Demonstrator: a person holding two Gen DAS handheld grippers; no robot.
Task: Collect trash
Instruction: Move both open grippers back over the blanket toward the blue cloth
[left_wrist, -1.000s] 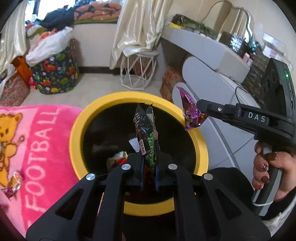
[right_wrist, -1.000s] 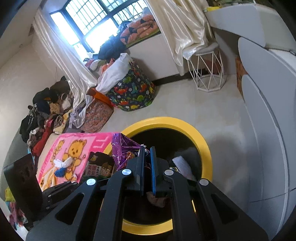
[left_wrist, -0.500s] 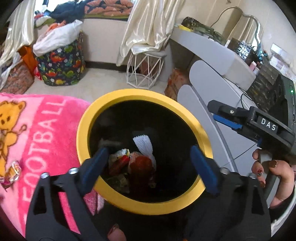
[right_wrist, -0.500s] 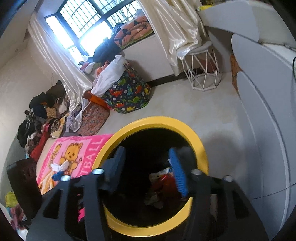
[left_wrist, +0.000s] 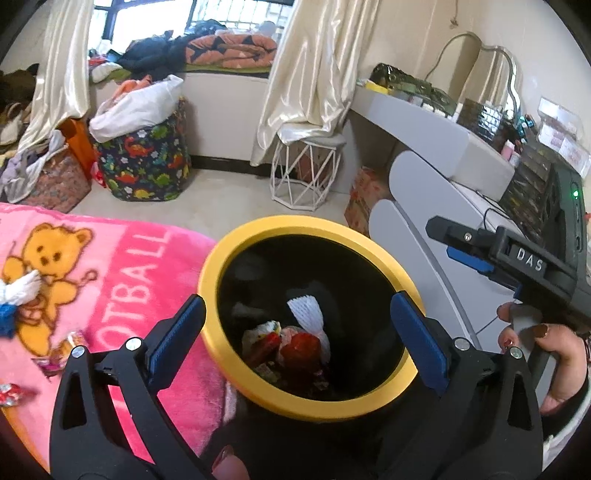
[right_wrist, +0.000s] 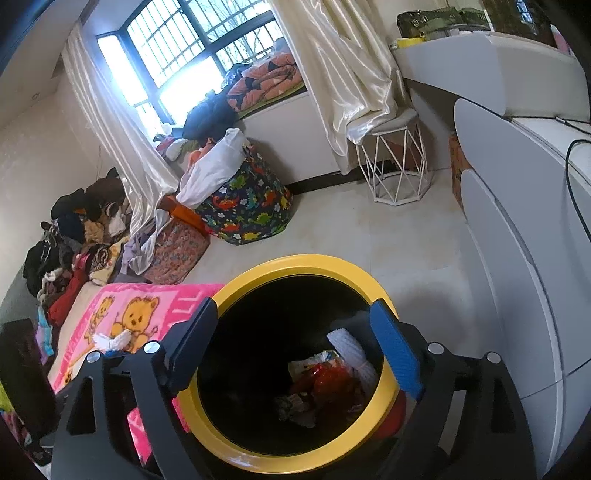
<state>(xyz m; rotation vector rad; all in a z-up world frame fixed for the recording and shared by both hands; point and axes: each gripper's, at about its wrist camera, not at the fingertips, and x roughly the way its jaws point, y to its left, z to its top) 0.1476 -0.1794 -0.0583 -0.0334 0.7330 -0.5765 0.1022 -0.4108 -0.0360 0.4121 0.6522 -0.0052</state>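
A black bin with a yellow rim (left_wrist: 221, 266) (right_wrist: 295, 260) stands on the floor beside a pink blanket. Trash (left_wrist: 299, 343) (right_wrist: 325, 380) lies at its bottom: red and white wrappers and a white foam net. My left gripper (left_wrist: 297, 299) hangs over the bin mouth, its jaws opening wide with nothing between them. My right gripper (right_wrist: 295, 306) also hangs over the bin, jaws opening and empty; the left wrist view shows it at the right (left_wrist: 439, 240). Small candy wrappers (left_wrist: 59, 354) lie on the blanket at the left.
The pink bear blanket (left_wrist: 110, 258) covers the surface left of the bin. A grey curved dresser (left_wrist: 424, 236) stands close on the right. A white wire stool (left_wrist: 306, 173) and a dinosaur-print bag (left_wrist: 144, 166) sit farther back on the floor. A person's hand (left_wrist: 554, 350) holds the right gripper's handle.
Both grippers went from shut to open. The green-black snack packet left the left jaws and the purple wrapper left the right jaws; both are gone from view above the bin.
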